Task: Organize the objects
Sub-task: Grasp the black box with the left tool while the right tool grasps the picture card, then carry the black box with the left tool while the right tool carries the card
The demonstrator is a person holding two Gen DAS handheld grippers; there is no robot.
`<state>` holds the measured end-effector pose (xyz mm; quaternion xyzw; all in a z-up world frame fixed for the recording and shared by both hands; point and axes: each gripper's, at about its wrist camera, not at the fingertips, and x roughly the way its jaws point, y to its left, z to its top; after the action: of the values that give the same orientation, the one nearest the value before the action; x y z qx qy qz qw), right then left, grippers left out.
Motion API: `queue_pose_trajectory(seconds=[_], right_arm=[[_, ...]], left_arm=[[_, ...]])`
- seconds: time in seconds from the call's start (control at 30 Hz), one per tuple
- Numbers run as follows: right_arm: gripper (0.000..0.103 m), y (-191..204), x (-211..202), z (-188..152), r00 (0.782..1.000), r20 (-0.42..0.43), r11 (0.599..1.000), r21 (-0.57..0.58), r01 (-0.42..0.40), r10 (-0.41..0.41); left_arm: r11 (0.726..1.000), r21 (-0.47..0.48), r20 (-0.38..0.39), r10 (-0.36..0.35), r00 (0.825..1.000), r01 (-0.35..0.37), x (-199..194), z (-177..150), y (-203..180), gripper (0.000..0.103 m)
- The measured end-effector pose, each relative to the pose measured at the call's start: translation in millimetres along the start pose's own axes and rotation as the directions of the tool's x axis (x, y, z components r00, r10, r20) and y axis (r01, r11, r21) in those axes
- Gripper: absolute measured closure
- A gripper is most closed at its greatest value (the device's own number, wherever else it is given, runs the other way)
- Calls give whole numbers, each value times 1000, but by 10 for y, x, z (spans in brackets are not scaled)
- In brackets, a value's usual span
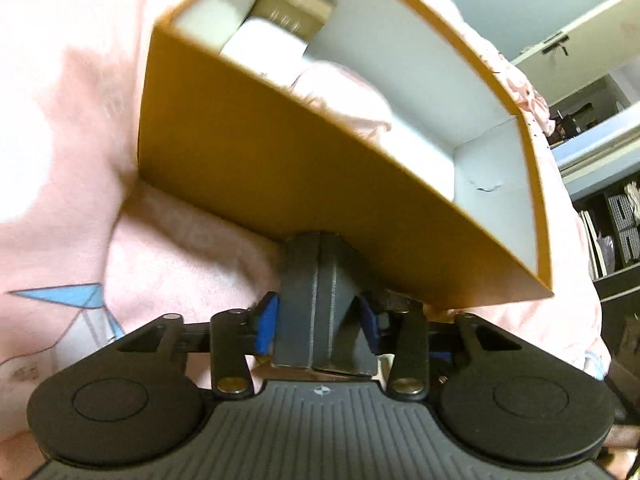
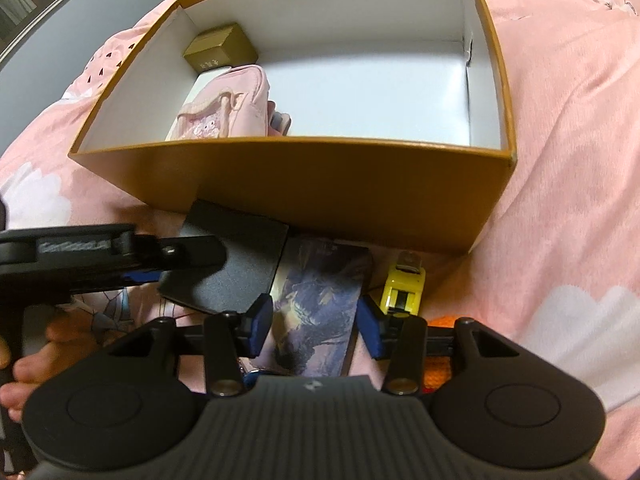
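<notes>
Nearest the right wrist camera, the right gripper stands spread, its blue pads either side of an illustrated card box that lies flat on the pink bedspread; whether the pads press it cannot be told. The left gripper pinches a dark grey flat case, matte and finely textured, one pad seated against its side and the other angled at its far corner. In the right view this case sits just before the carton's front wall. Beside the card box lies a yellow plastic tape measure, glossy and blocky, with something orange beneath it, not identifiable.

Beyond stands the open orange carton, smooth board with a white interior. Already inside, along its left side: a pink fabric pouch, soft and stitched, a white box under it, and a small gold box.

Judgement: partly done; three items packed, at least three outside remain.
</notes>
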<state>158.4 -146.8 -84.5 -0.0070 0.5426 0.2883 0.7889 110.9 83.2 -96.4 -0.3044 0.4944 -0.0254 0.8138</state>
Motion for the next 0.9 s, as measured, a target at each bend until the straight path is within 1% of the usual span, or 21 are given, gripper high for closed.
queue_pose_trajectory(seconds=[0.1, 0.23, 0.27, 0.3, 0.33, 0.4, 0.43, 0.5, 0.63, 0.8, 0.9], right_arm=[[53, 32, 0, 37, 1000, -8, 1000, -14, 5, -5], [53, 46, 92, 125, 998, -51, 999, -21, 34, -35], [53, 52, 114, 155, 997, -62, 999, -20, 39, -40], [51, 61, 136, 176, 996, -72, 999, -24, 42, -44], [47, 75, 168, 200, 995, -85, 998, -32, 45, -47], [45, 84, 241, 241, 993, -109, 998, -40, 44, -48], [41, 63, 298, 261, 991, -127, 999, -25, 35, -38], [41, 10, 394, 296, 988, -147, 999, 1, 34, -34], [40, -6, 415, 310, 988, -152, 999, 15, 29, -26], [41, 11, 333, 262, 991, -133, 1000, 31, 4, 0], [42, 87, 250, 233, 995, -103, 1000, 2, 17, -16]], left_arm=[[997, 48, 40, 59, 997, -61, -215, -67, -55, 58], [993, 63, 62, 101, 993, -105, -428, -94, -20, 60], [992, 57, 66, 106, 992, -110, -459, -126, -10, 60], [992, 50, 66, 108, 992, -112, -451, -109, -28, 60], [992, 42, 67, 113, 991, -116, -465, -129, -6, 60], [992, 30, 68, 123, 990, -125, -489, -139, 67, 60], [992, 24, 67, 125, 990, -127, -450, -121, 48, 60], [993, 13, 65, 120, 991, -121, -422, -109, 75, 60], [993, 12, 61, 118, 991, -119, -405, -121, 80, 60], [992, 15, 59, 121, 991, -122, -374, -125, 61, 60], [993, 13, 59, 118, 991, -119, -376, -127, 57, 60]])
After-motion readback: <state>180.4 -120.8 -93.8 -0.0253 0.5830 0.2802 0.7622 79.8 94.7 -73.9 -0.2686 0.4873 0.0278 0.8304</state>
